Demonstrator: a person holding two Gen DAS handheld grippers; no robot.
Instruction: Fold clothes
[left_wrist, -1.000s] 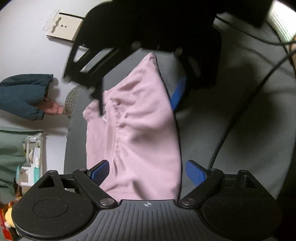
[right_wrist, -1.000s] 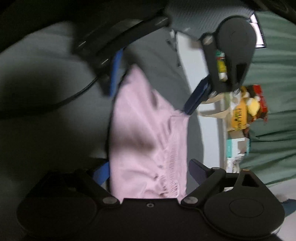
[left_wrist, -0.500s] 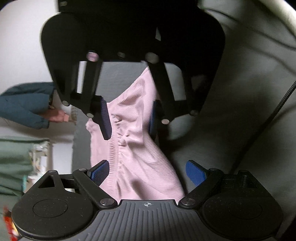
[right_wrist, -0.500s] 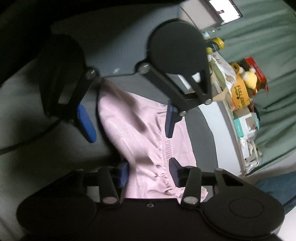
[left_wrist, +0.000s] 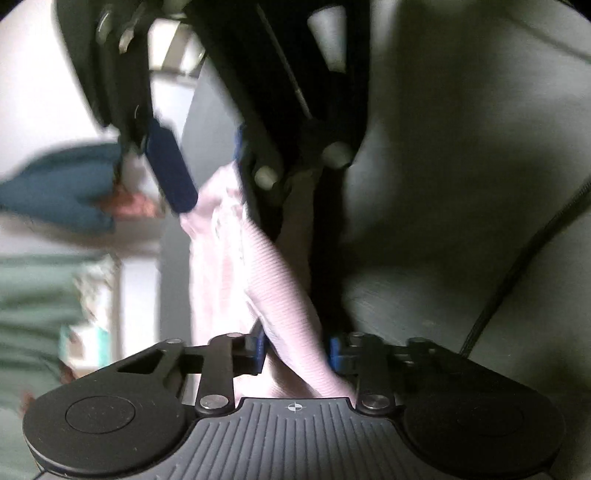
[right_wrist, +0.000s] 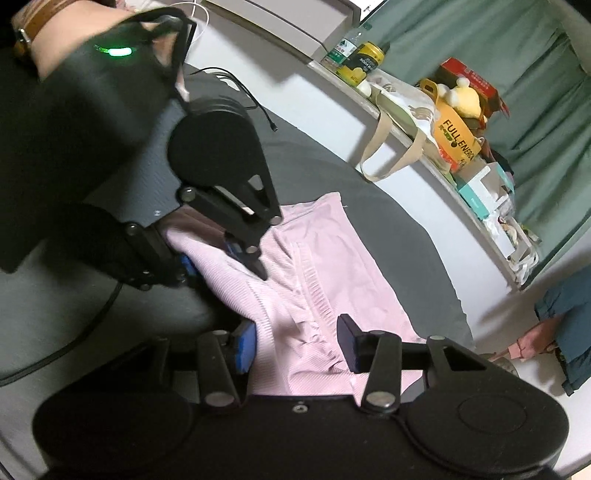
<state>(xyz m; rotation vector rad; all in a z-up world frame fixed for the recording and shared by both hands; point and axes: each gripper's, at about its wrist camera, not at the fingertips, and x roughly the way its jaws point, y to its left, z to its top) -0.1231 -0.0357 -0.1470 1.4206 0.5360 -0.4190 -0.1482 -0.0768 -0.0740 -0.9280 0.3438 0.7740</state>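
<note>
On dark grey bedding (right_wrist: 369, 177), pink ribbed garment (right_wrist: 332, 258) lies partly spread, one edge raised. Left gripper (left_wrist: 295, 347): jaws narrow, clamped on raised ribbed fold of garment; blue pads (left_wrist: 260, 345) press cloth from both sides. Same unit in right wrist view (right_wrist: 221, 264): fingers pinch fabric near garment's left edge. Right gripper (right_wrist: 295, 343): jaws wide, pads either side of garment's near edge, left pad (right_wrist: 245, 343) just beside cloth; contact can't be confirmed. Right unit in left wrist view (left_wrist: 207, 173) is blurred, jaws apart over far end of garment. Black cable (left_wrist: 517, 273) runs across bedding, partly cut off. Shelf (right_wrist: 424, 122) w/ yellow box (right_wrist: 456, 138), cans, bags stands beyond bed. Lower part of garment is hidden behind gripper bodies.
</note>
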